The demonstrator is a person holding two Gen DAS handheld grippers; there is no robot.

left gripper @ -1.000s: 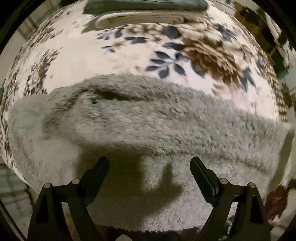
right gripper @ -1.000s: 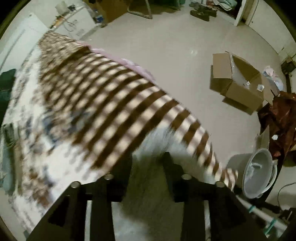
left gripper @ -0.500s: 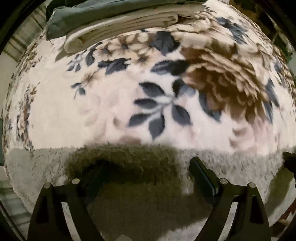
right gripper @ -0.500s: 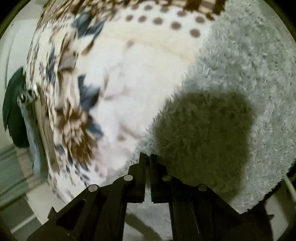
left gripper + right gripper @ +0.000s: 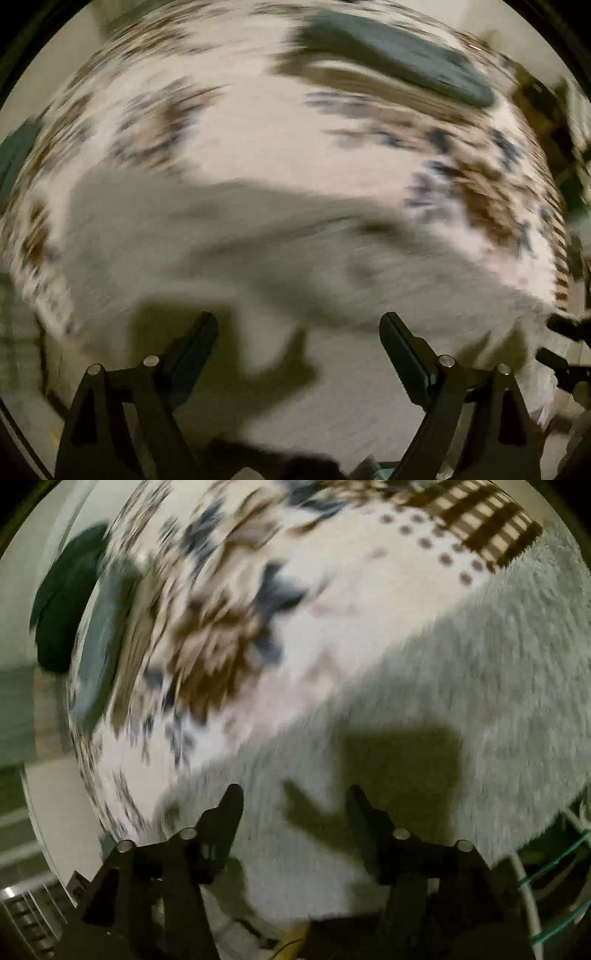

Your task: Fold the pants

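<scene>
Blanket: a cream floral blanket [image 5: 280,140] with brown and dark-blue flowers covered the whole surface under both cameras; in the right wrist view its far edge carried a brown checked border [image 5: 491,528] with a row of brown dots beside it.
Pants: the grey fleecy pants [image 5: 480,686] lay spread flat on the blanket, filling the lower half of each view (the pile looked thick and plush); in the left wrist view the grey cloth [image 5: 229,251] ran across the frame from the left side to the right edge.
Folded pile: a dark green folded piece [image 5: 399,62] sat on a lighter folded layer at the far side of the blanket, well apart from the pants; motion blur made it hard to tell what the pieces were.
Left gripper: the left gripper [image 5: 298,325] pointed steeply down over the grey cloth with its jaws spread wide and nothing between them, its shadow falling on the pants.
Right gripper: the right gripper [image 5: 293,797] also hung over the pants, its jaws opening, with no cloth pinched between them.
Other gripper in view: black parts at the right edge of the left wrist view were probably the right gripper, too blurred to be sure.
</scene>
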